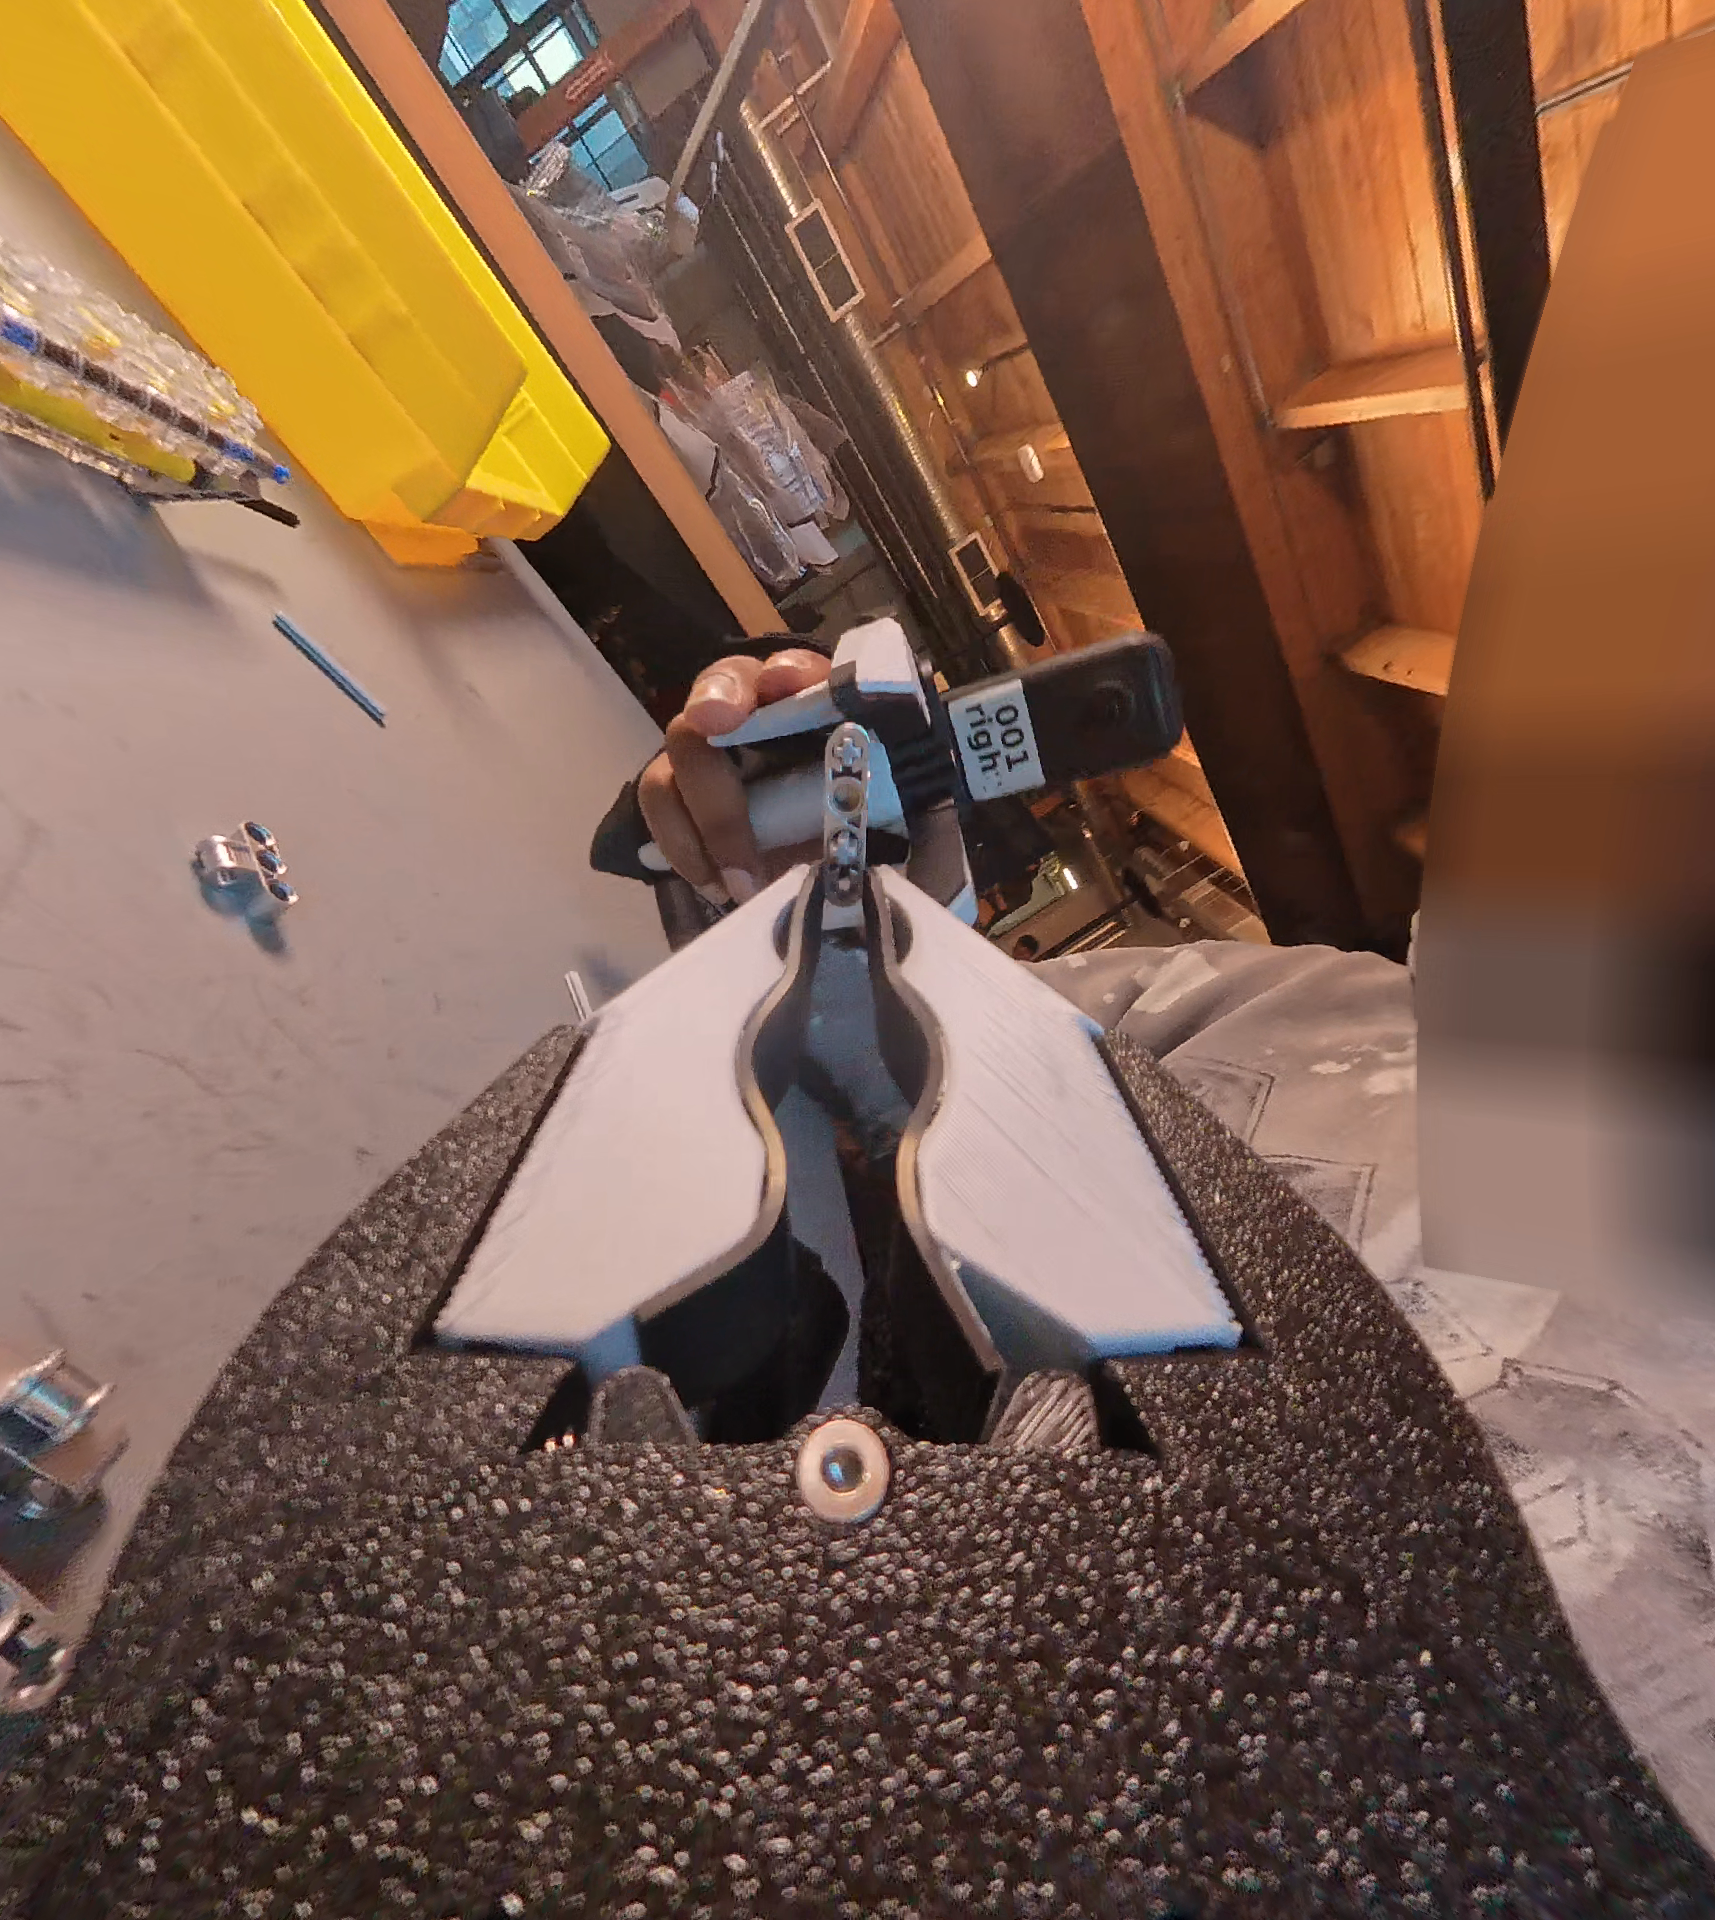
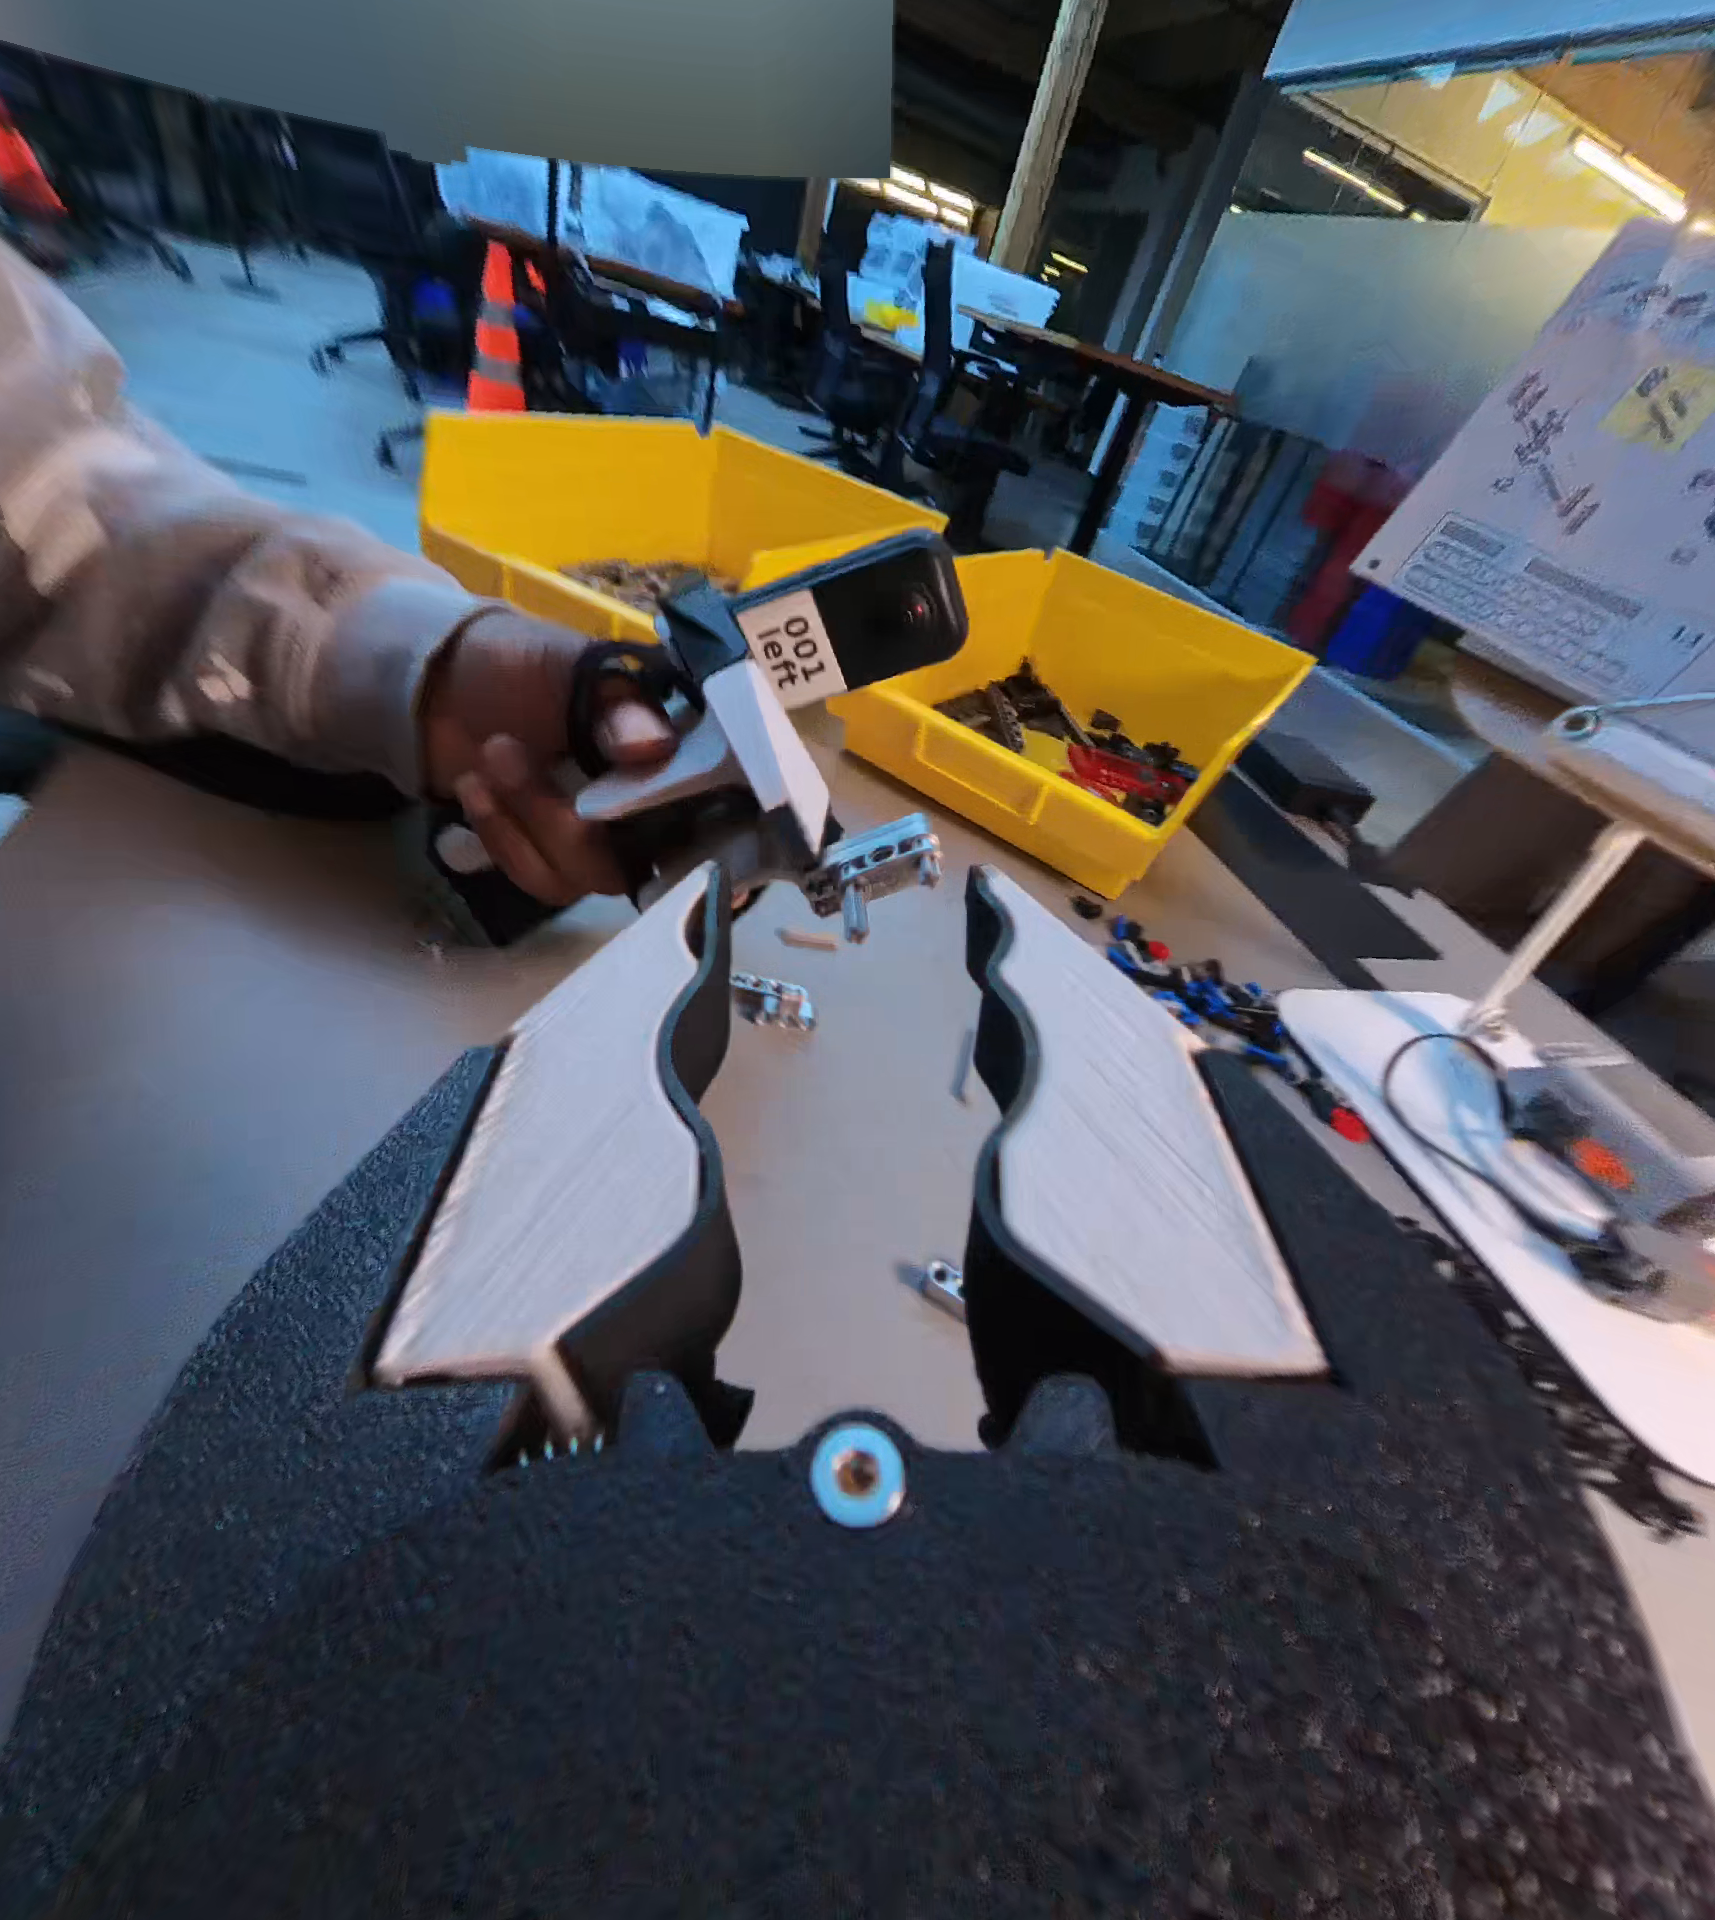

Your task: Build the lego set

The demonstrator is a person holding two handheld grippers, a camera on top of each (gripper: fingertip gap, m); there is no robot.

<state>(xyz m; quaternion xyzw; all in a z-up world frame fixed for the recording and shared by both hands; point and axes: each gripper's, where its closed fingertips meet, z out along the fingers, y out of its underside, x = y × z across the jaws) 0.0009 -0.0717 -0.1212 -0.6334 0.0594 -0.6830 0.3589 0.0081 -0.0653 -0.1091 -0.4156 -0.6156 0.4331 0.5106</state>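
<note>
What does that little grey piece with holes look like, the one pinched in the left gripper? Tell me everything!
The grey holed beam is thin, flat and plastic-looking, with rounded ends and a row of round and cross-shaped holes. The left gripper is shut on its lower end, so it sticks out past the fingertips, above the table. From the right wrist view it seems joined to more grey parts, but blur hides details.

The left gripper (image 1: 840,914) is raised above the table (image 2: 209,1039), a perforated beam (image 1: 845,821) clamped at its tips. The right gripper (image 2: 848,904) faces it, jaws apart. Two bins (image 2: 1092,644) stand side by side at the table's far edge. A small connector (image 2: 775,1003) lies between the grippers. Loose parts (image 2: 1196,987) lie right of it, beside a flat base plate (image 2: 1352,1029).
</note>
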